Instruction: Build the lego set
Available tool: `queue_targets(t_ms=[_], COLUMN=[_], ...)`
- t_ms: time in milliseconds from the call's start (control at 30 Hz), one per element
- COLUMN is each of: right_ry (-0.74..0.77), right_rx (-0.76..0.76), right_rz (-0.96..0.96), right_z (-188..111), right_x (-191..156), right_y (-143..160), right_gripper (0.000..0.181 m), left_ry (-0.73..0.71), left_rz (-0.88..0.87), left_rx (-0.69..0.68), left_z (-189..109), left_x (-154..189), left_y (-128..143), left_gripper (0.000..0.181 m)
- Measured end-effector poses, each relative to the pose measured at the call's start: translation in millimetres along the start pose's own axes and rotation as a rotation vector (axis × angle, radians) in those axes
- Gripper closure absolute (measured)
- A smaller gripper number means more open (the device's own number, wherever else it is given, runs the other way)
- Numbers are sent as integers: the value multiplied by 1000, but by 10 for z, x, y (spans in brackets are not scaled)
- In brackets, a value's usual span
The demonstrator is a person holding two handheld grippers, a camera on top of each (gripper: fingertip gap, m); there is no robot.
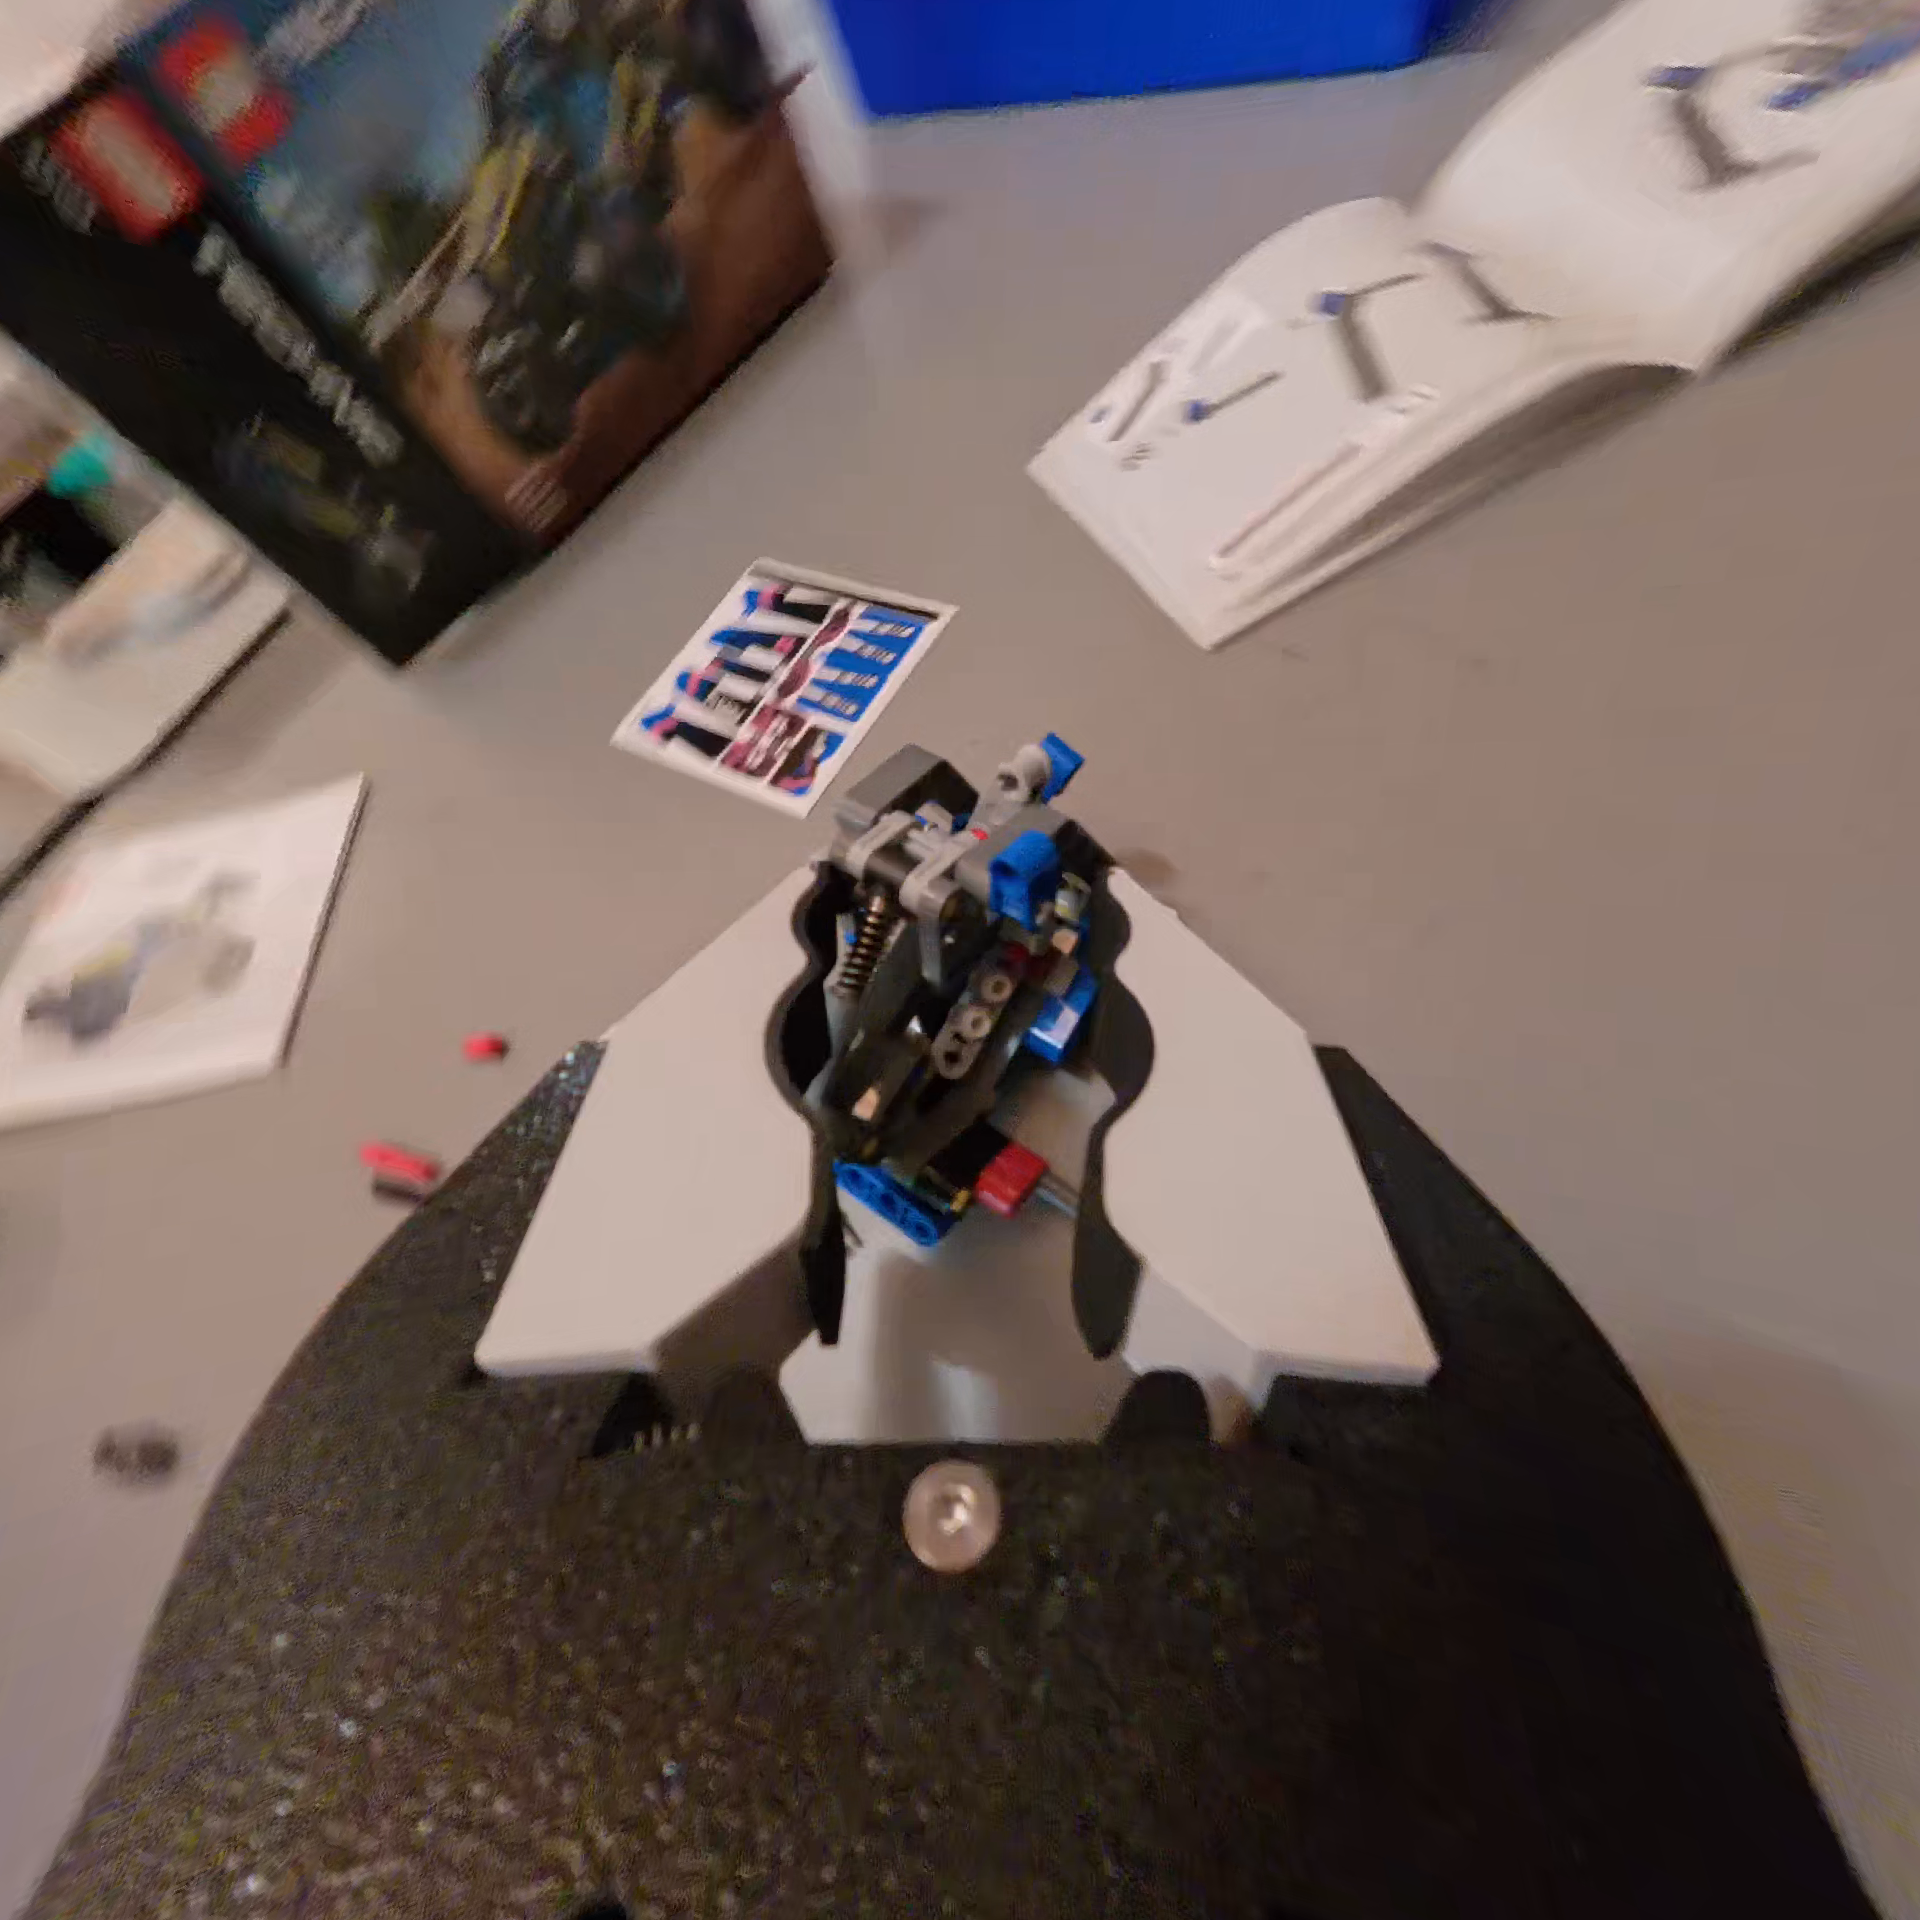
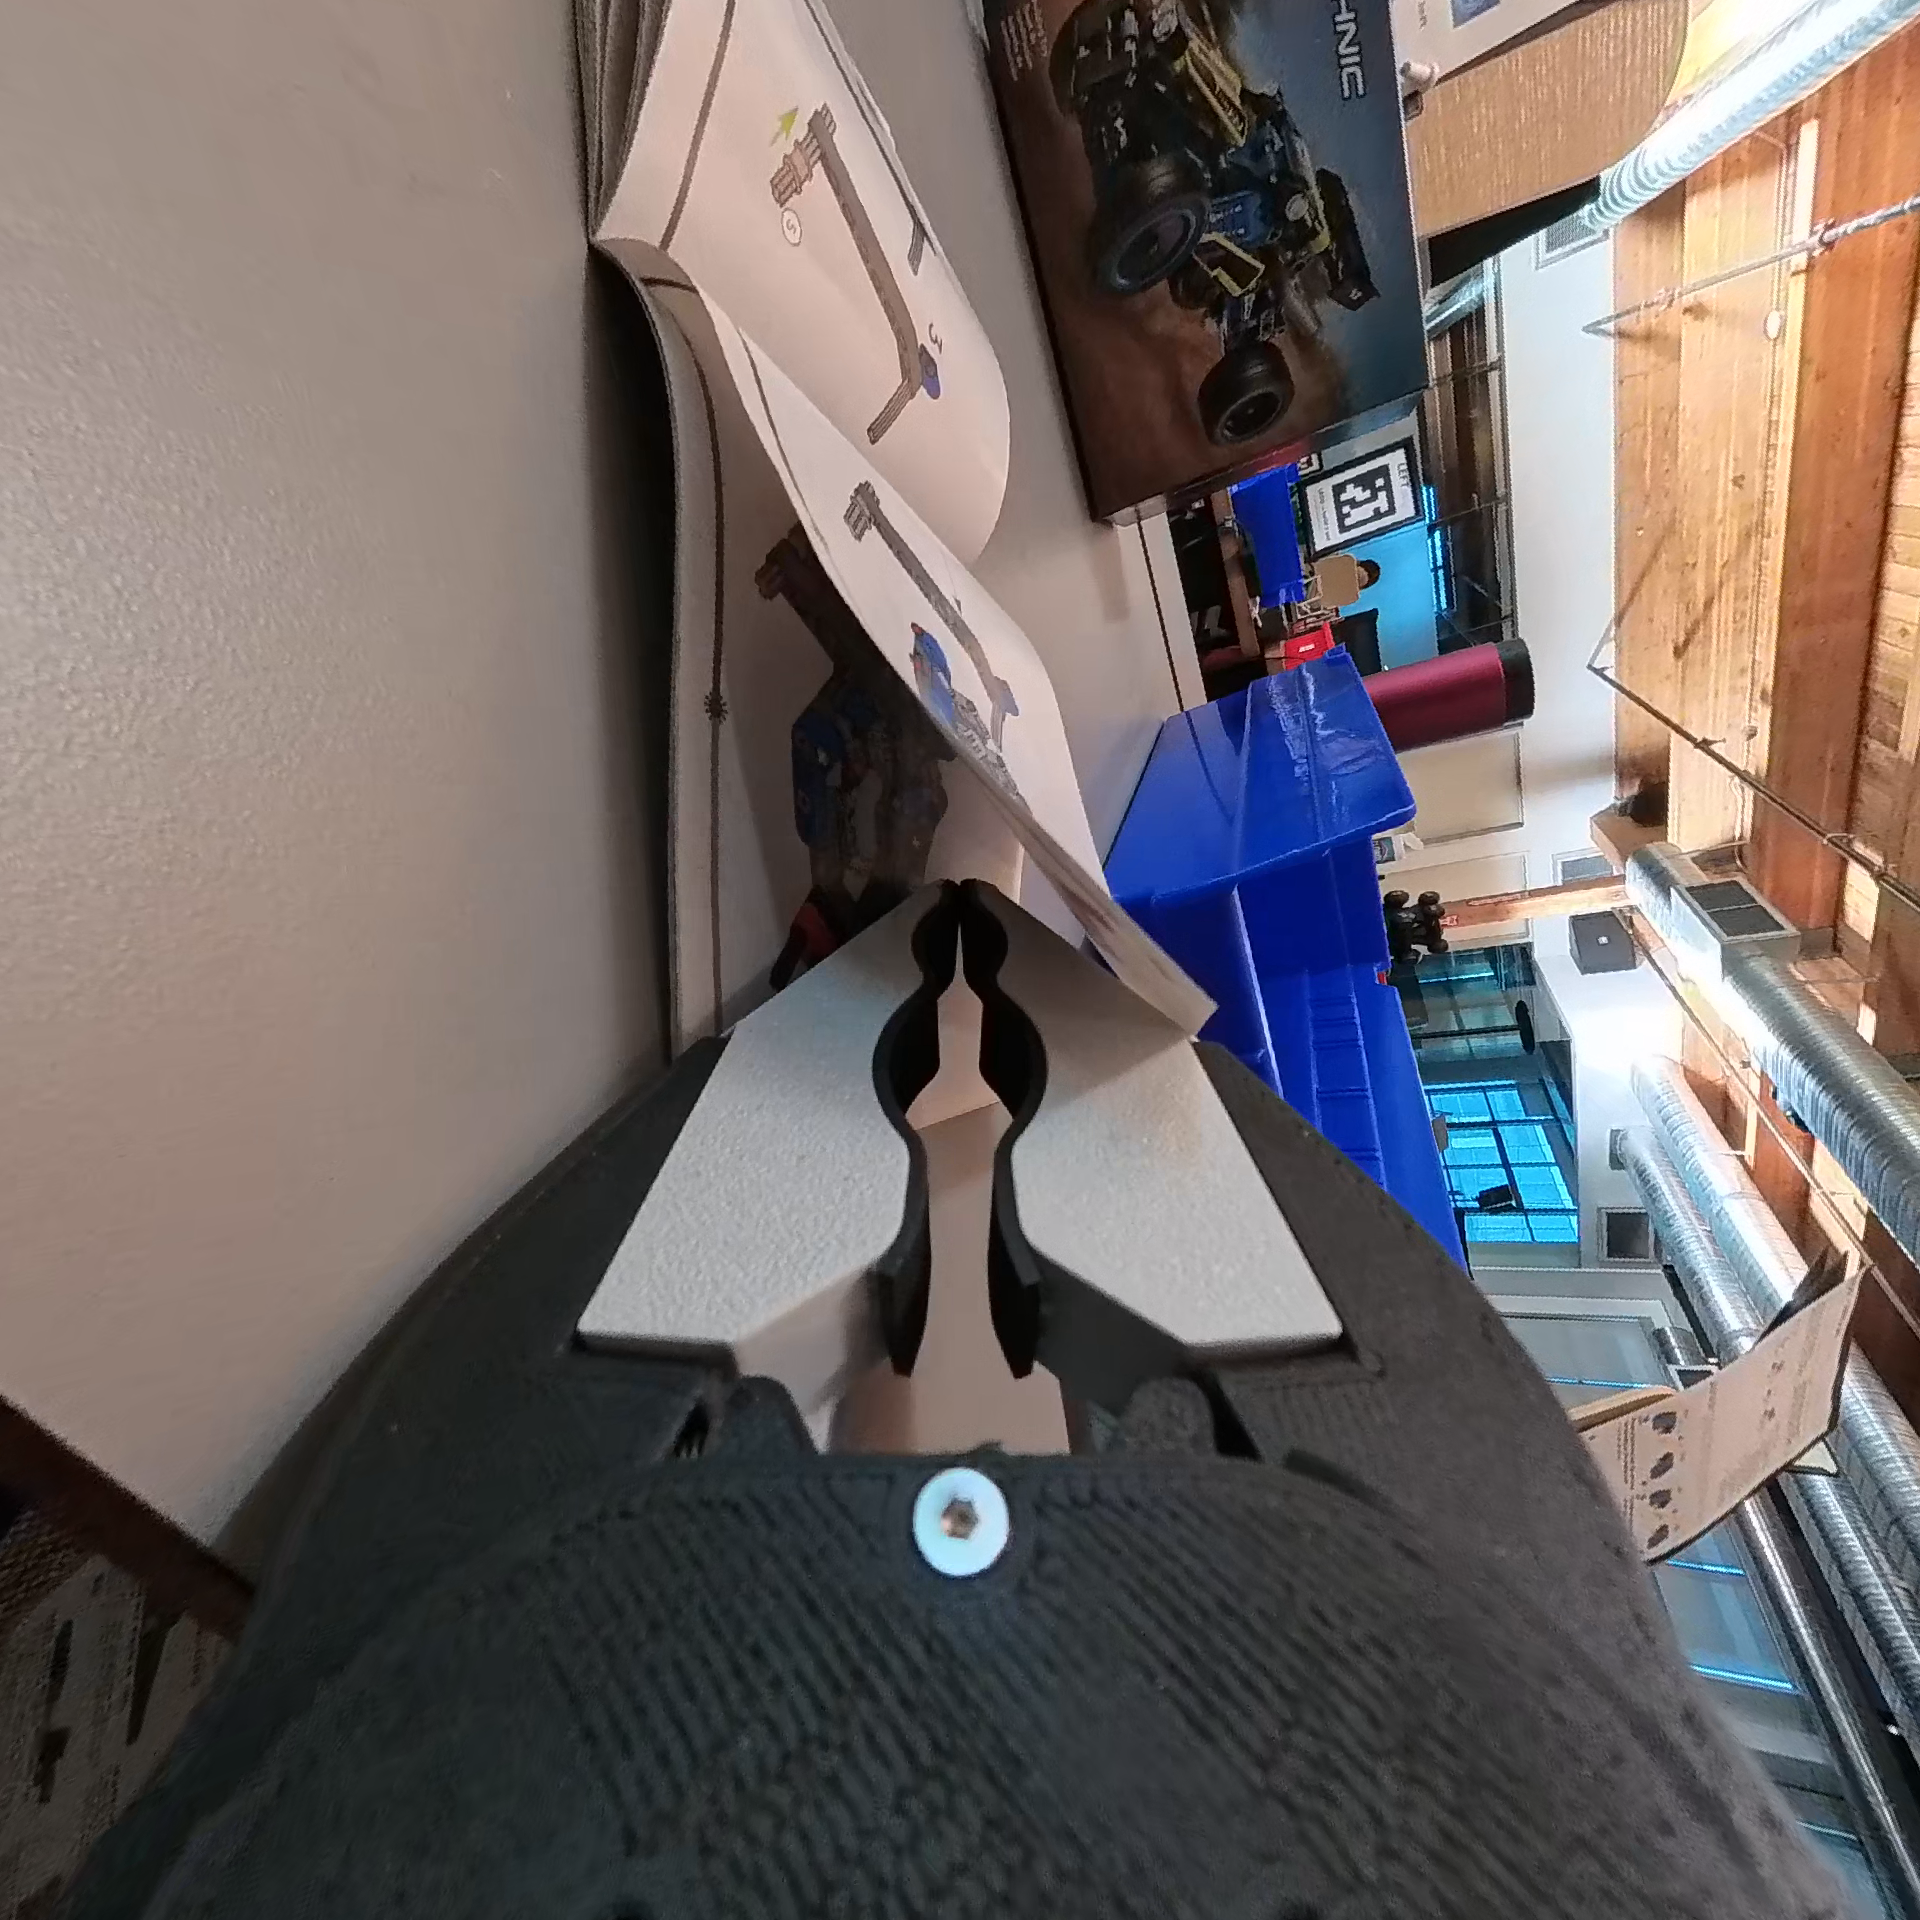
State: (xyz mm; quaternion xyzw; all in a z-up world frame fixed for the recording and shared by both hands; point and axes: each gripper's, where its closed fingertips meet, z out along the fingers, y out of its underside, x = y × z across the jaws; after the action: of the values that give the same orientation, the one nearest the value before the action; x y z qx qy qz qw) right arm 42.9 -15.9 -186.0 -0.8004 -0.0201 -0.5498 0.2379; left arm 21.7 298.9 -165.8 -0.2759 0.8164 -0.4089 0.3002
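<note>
- One partly built lego assembly (image 1: 951, 987), grey, black and blue with a coil spring on its side, is sitting clamped between the two fingers of the left gripper (image 1: 961, 883); its far end is sticking out past the fingertips, above the grey table (image 1: 1455, 831)
- Left gripper is angling down towards the table, clenched on the assembly; its pale fingers (image 1: 665, 1174) are pressing in from both sides
- Just beyond the assembly a sticker sheet (image 1: 784, 686) is lying flat; the open instruction booklet (image 1: 1455, 343) is lying farther to the right, the set's box (image 1: 416, 291) farther to the left, and a thin leaflet (image 1: 156, 956) nearer on the left
- Small red pieces (image 1: 400, 1164) are lying loose on the table beside the left finger
- Right gripper (image 2: 961, 894) is rolled onto its side, so the table is appearing as a wall on the left; its tips are pressed together on nothing, close to the curling booklet page (image 2: 935, 623); a blue bin (image 2: 1299, 883) is standing beyond
</note>
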Motion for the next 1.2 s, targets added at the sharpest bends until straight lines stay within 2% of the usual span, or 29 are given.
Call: queue_targets(t_ms=[167, 300, 400, 467, 567, 700, 900, 1033, 1200], right_ry=[-4, -12, -29, -67, -110, -92, -120, -154, -195], right_rx=[-1, -4, -10, 16, 43, 63, 37, 31, 29], right_rz=[2, 8, 37, 69, 129, 202, 215, 194, 218], right_z=[0, 2, -6, -26, -42, -37, 106, 215, 316], right_x=[-2, -7, -12, -38, -49, 102, 195, 182, 144], right_y=[2, 5, 4, -47, -117, -187, -198, -238, -306], right_gripper=[181, 181, 181, 181, 181, 181, 181, 181, 181], left_ry=[269, 327, 340, 312, 247, 155, 166, 145, 165], left_rz=[171, 94, -7, -21, 28, 106, 169, 204, 223], left_rx=[160, 242, 324, 355, 296, 184, 130, 123, 107], left_z=[-134, -244, -393, -458, -432, -347, -310, -351, -346], left_x=[131, 74, 84, 123, 205, 211, 175, 17, -103], left_y=[-31, -159, -325, -398, -347, -231, -136, -114, -58], left_gripper=[144, 138, 114, 114, 112, 111, 113, 122, 142])
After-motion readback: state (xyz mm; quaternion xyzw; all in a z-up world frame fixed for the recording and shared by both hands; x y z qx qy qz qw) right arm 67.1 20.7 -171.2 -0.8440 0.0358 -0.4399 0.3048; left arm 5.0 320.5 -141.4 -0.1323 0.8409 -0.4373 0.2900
